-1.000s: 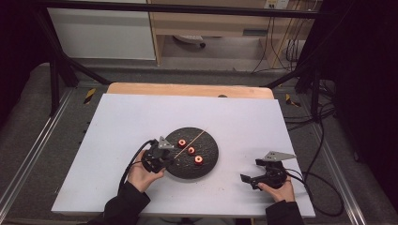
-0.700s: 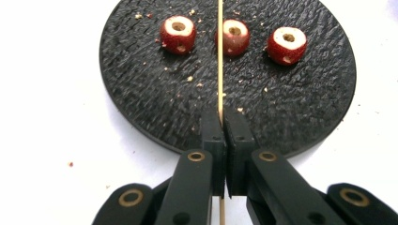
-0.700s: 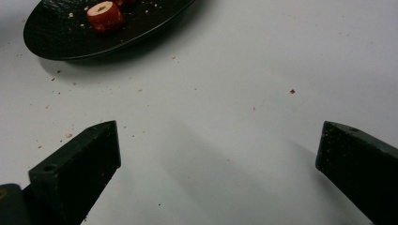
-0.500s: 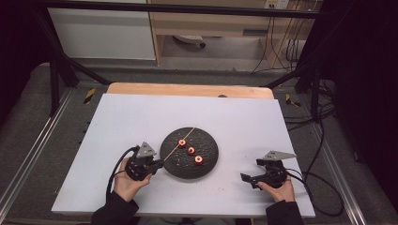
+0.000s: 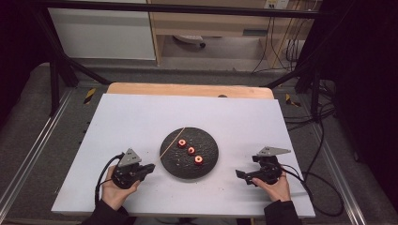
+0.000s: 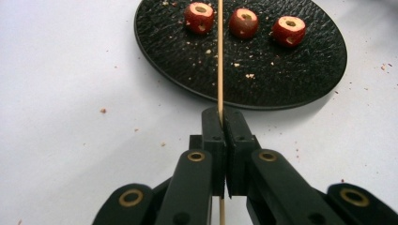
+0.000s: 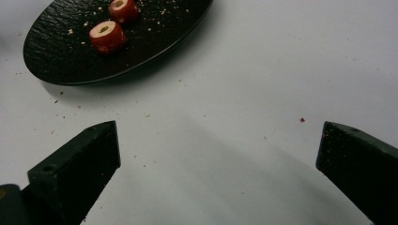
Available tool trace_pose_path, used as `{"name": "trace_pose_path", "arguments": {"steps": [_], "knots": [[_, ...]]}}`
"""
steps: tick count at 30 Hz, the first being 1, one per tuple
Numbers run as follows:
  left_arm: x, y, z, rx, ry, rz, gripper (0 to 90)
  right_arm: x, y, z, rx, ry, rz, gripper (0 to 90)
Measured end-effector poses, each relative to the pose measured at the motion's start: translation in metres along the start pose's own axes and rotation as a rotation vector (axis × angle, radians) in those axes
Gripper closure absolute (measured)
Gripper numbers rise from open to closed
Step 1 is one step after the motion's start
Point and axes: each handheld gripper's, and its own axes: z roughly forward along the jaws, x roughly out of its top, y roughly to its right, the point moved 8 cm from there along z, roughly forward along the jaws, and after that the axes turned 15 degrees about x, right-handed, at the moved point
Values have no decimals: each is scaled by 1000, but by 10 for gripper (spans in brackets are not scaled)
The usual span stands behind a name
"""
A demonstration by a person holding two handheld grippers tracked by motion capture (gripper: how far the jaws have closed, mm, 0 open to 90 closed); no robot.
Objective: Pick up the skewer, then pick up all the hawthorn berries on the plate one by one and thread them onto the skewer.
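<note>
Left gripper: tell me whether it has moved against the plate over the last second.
Yes. The left gripper, shut on the skewer, has pulled back off the plate toward the table's near-left.

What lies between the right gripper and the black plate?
Bare white table with a few crumbs lies between the open right gripper and the plate; the right gripper view shows that best.

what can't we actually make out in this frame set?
- Skewer: far tip cut off by the top edge of the left gripper view; too thin in the high view to place the tip.
- Third red piece: cut off by the right gripper view's top edge.
- Plate: far side cut off there too.
- Left gripper: back end of the skewer hidden beneath it.
</note>
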Motion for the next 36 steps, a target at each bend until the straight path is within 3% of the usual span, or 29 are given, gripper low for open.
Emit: {"name": "trace_pose_path", "arguments": {"steps": [9,17,31,36], "knots": [[-8,-4,-6,-3,34,-7,882,20,-12,12,-2,-34,-7,6],[-16,-4,-9,-23,36,-1,882,42,-28,27,10,-63,-46,6],[-23,-8,-13,-20,47,-12,881,68,-44,64,8,-212,-66,19],[-24,-11,-13,-22,46,-23,881,79,-50,80,-20,-287,-72,37]]}}
